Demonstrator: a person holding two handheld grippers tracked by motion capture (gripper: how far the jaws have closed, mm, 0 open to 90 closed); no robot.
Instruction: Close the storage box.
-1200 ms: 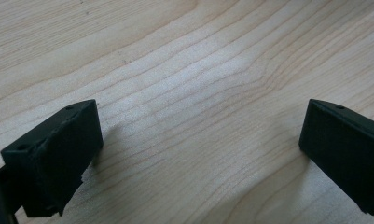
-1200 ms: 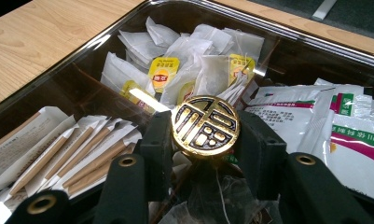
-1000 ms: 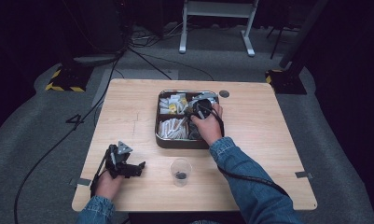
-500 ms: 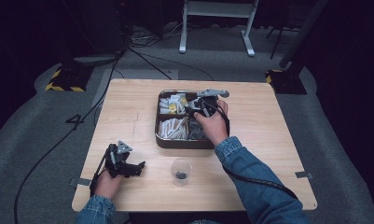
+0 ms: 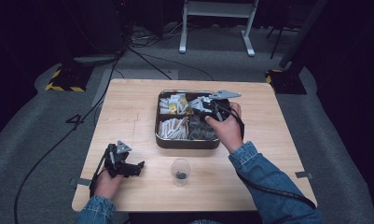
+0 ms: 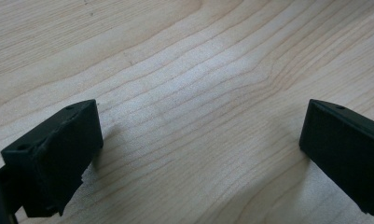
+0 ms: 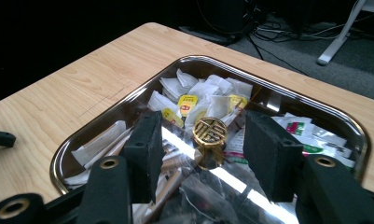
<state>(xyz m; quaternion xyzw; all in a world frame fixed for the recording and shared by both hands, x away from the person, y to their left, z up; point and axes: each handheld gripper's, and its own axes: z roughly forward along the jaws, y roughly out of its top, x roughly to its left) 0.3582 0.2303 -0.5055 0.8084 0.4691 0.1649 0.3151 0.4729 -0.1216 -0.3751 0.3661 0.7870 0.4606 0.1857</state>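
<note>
A metal tray (image 5: 187, 143) with several compartments stands at the middle of the wooden table (image 5: 128, 112). My right gripper (image 5: 199, 103) hovers over its back half, pointing left. In the right gripper view the right gripper (image 7: 204, 125) is open and its jaws have just been opening. They touch nothing. A gold knob (image 7: 211, 132) at the tray's (image 7: 212, 63) centre shows beyond the gap, apart from both pads. My left gripper (image 5: 134, 168) rests at the table's front left. In the left gripper view the left gripper (image 6: 198, 149) is open wide over bare wood.
White sachets with yellow labels (image 5: 174, 103) fill the back-left compartment, and paper-wrapped sticks (image 5: 173, 127) the front-left one. A clear plastic cup (image 5: 180, 171) with something dark at its bottom stands just in front of the tray. Cables run across the floor behind the table.
My right gripper has risen and moved from the tray's front-right compartment toward its back. The left gripper has stayed in place.
</note>
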